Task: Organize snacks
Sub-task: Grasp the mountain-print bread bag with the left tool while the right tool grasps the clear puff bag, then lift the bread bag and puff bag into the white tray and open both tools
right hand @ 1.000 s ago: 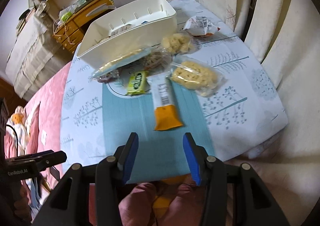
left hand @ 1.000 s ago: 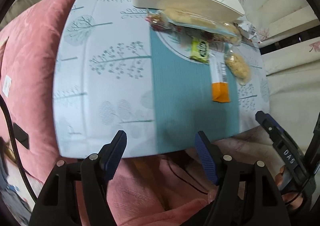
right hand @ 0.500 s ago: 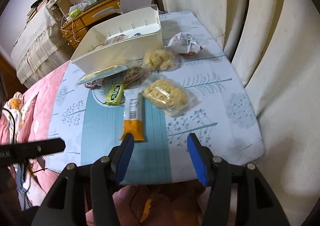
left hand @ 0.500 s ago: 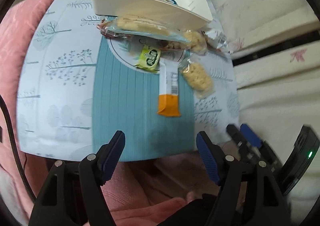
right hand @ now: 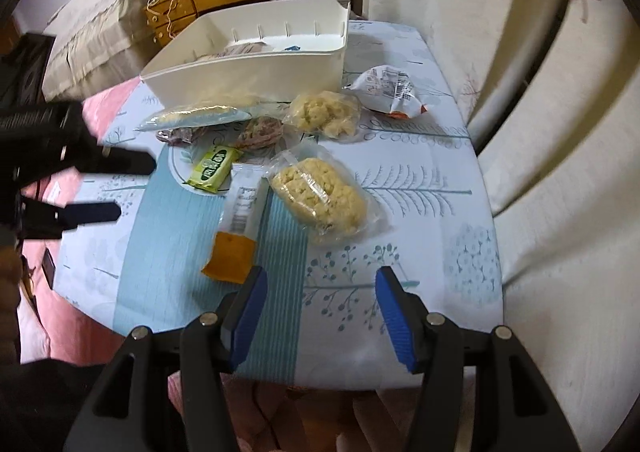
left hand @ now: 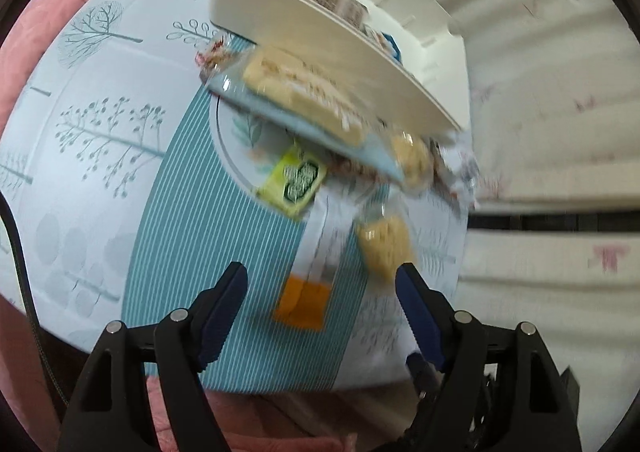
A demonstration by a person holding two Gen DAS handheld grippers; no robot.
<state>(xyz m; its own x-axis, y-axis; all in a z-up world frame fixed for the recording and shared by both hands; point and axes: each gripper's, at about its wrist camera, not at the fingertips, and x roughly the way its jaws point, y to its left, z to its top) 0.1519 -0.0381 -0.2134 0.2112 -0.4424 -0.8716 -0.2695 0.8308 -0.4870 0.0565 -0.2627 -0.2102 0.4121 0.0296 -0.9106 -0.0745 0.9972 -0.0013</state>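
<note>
Since the earlier frame I have advanced both grippers: left gripper wide over the orange-ended bar; right gripper wide, empty, below the clear cracker bag; white bin at upper centre of the surface.

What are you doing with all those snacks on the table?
A person holds a gripper in each hand and is tidying snacks into the white bin, which already has a few packets inside. Both the left gripper and the right gripper are open and empty, hovering near the table's front edge. The orange-and-white bar, the green packet and the clear bag of yellow puffs lie on the table, not picked up yet.
</note>
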